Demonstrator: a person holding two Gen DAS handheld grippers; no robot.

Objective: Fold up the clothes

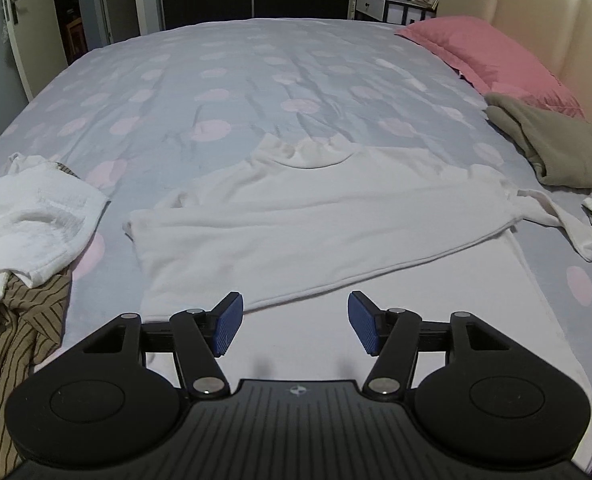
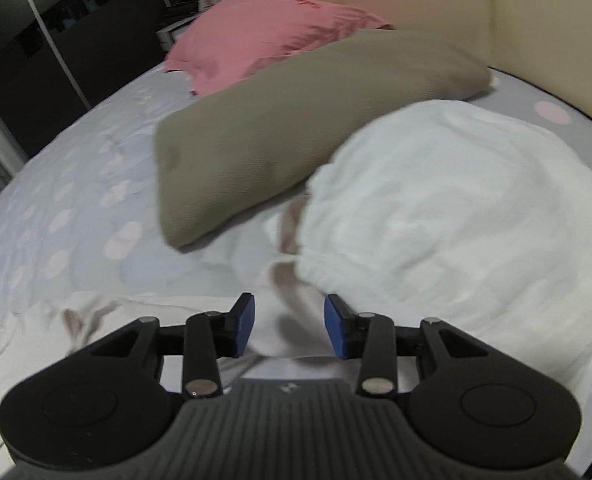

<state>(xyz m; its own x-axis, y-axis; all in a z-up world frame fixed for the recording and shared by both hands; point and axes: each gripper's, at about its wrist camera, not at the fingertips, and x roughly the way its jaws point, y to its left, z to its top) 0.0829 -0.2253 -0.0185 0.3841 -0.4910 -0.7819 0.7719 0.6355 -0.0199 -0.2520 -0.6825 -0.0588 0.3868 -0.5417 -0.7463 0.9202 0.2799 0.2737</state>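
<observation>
A white T-shirt (image 1: 316, 216) lies flat on the bed with its collar pointing away from me, and one sleeve (image 1: 556, 220) trails off to the right. Its near hem rests on a smoother white layer (image 1: 416, 320). My left gripper (image 1: 296, 324) hovers open just in front of that hem, with nothing between its blue pads (image 1: 227, 324). In the blurred right wrist view, my right gripper (image 2: 289, 326) is open low over the bed. A strip of white cloth (image 2: 283, 320) lies between its fingers, and I cannot tell whether they touch it.
A crumpled white garment (image 2: 456, 220) and a folded olive one (image 2: 296, 120) lie to the right, in front of a pink pillow (image 2: 263, 32) and the beige headboard (image 1: 536, 12). White (image 1: 35, 216) and brown-striped clothes (image 1: 15, 340) are piled at the left. The dotted sheet (image 1: 215, 80) stretches beyond.
</observation>
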